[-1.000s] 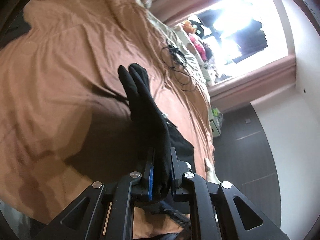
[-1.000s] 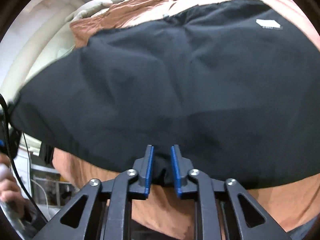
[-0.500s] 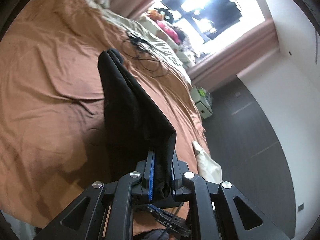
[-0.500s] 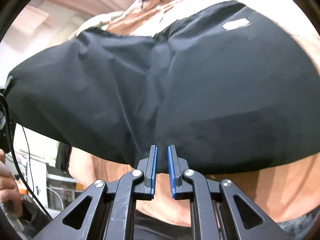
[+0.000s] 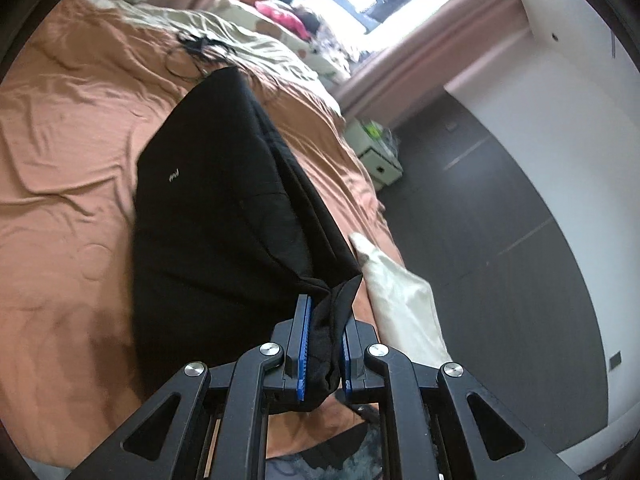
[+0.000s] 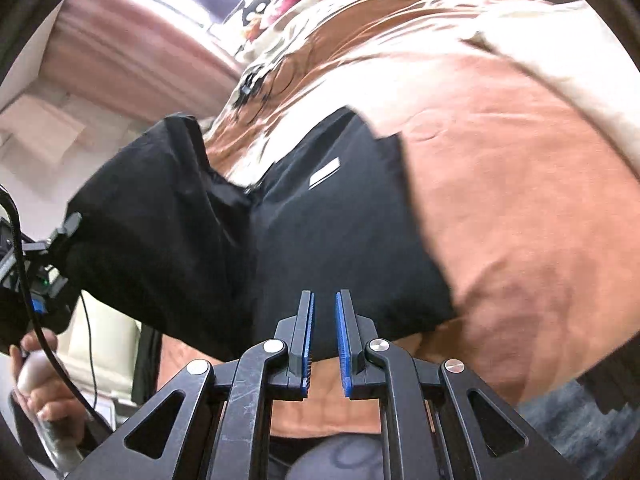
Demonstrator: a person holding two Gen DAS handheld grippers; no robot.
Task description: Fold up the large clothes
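Note:
A large black garment lies partly on the orange bed sheet, with one edge lifted. My left gripper is shut on a bunched corner of the black garment and holds it above the bed's edge. In the right wrist view the black garment spreads over the sheet, with a white label on it. My right gripper stands with a narrow gap between its blue pads at the garment's near edge; no cloth is between them. The left gripper holds the lifted part at the left.
A cream cloth hangs at the bed's edge. Black cables lie on the sheet near cream bedding. A white nightstand stands by the dark floor. A bright window and pink curtains are behind.
My left gripper has swung the held corner over, so the garment shows broadside. My right gripper has let go of the garment's edge and drawn back slightly.

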